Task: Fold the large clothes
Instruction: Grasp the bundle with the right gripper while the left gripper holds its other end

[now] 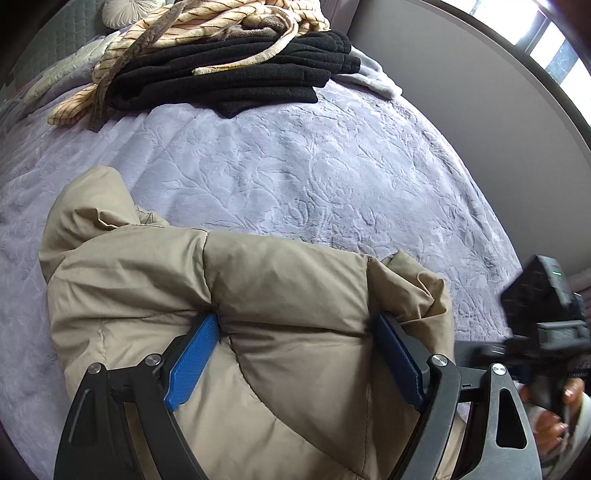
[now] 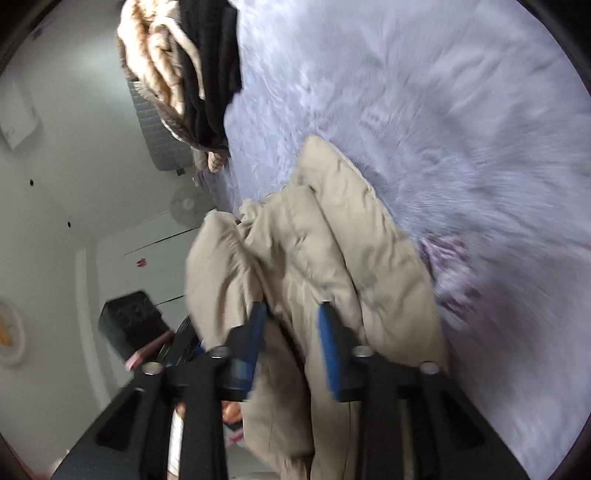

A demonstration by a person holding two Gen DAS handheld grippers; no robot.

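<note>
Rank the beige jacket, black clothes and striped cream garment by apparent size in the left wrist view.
1. Beige jacket, though it's nearest the camera.
2. Black clothes.
3. Striped cream garment, partly cut off, so unsure.

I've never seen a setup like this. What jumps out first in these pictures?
A puffy beige jacket bunched up at the near edge of a bed with a pale lilac blanket. Blue-padded tongs stand around it: the left tongs spread wide across a thick fold, the right tongs partly open with fabric between the pads. At the far end lies a pile of black and striped cream clothes.
</note>
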